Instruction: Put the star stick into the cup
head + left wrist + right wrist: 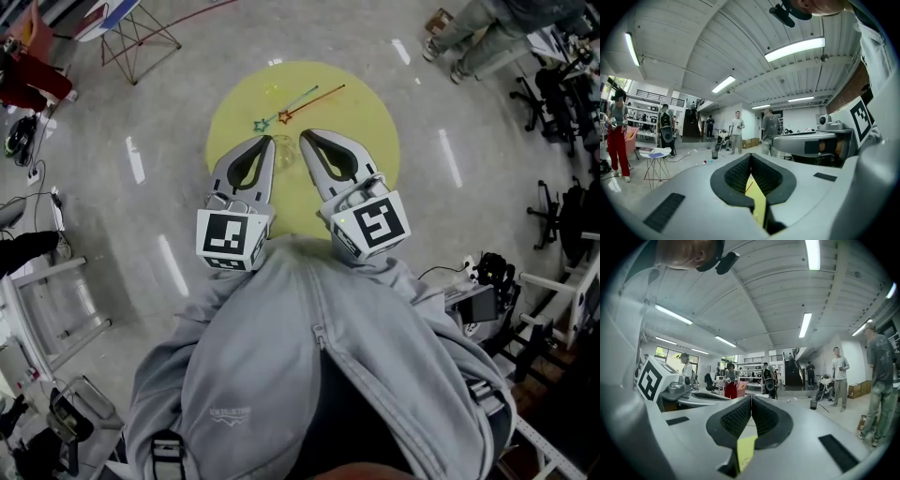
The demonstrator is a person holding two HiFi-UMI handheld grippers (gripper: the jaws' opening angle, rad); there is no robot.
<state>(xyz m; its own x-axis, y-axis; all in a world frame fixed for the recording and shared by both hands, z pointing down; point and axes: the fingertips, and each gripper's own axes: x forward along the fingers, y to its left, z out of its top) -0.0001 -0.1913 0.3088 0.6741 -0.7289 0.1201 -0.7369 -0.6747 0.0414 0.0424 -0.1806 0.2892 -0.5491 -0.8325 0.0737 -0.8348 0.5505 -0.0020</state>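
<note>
Two star sticks lie on the far half of a round yellow table (370,122). One is teal with its star (261,124) toward me; the other is red-orange with a yellow star (283,116). A clear cup (284,150) stands just nearer, between the two gripper tips. My left gripper (267,141) and right gripper (305,139) hover side by side over the table's near half, both shut and empty. In the left gripper view the jaws (750,154) meet, and a sliver of yellow table and red stick (748,186) shows below. The right gripper view shows its jaws (751,397) closed too.
A person's grey-jacketed body fills the bottom of the head view. A wire folding stand (141,33) is at the far left, another person's legs (469,37) at the far right, and office chairs and desks (553,94) along the right. Several people stand in the hall.
</note>
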